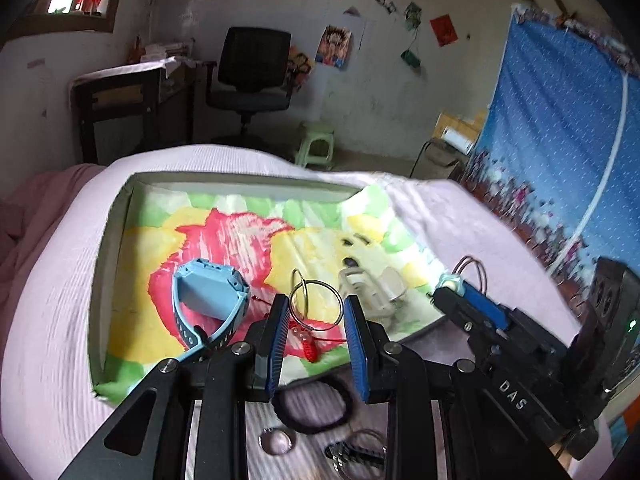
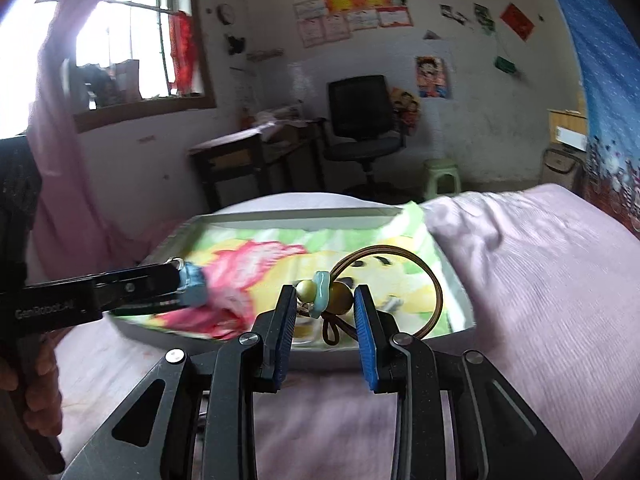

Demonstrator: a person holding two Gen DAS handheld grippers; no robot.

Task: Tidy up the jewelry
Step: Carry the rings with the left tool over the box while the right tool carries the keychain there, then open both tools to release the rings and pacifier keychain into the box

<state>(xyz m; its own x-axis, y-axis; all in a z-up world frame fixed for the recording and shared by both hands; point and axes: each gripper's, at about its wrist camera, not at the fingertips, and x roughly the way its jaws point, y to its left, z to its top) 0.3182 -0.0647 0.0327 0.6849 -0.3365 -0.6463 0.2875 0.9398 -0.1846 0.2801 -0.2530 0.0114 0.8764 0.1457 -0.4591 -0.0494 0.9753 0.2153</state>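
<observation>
A shallow tray [image 1: 105,264] lined with a flower-print cloth lies on the pink bed. In it are a blue smartwatch [image 1: 208,292], a red cord bracelet [image 1: 310,350] and a pale hair clip [image 1: 374,286]. My left gripper [image 1: 316,304] hovers over the tray's near side, shut on a thin silver hoop [image 1: 316,282] that spans its pads. My right gripper [image 2: 325,296] is shut on a brown hair tie [image 2: 437,280] with yellow-green beads and a light blue piece, held above the tray's right part. Each gripper shows in the other view: the right gripper [image 1: 448,286] and the left gripper [image 2: 182,276].
On the bedcover [image 1: 48,340] in front of the tray lie a black hair tie [image 1: 312,408], a small clear ring [image 1: 276,440] and a dark chain piece [image 1: 356,454]. A person's hand [image 2: 36,380] grips the left tool. A chair, a desk and a green stool stand beyond the bed.
</observation>
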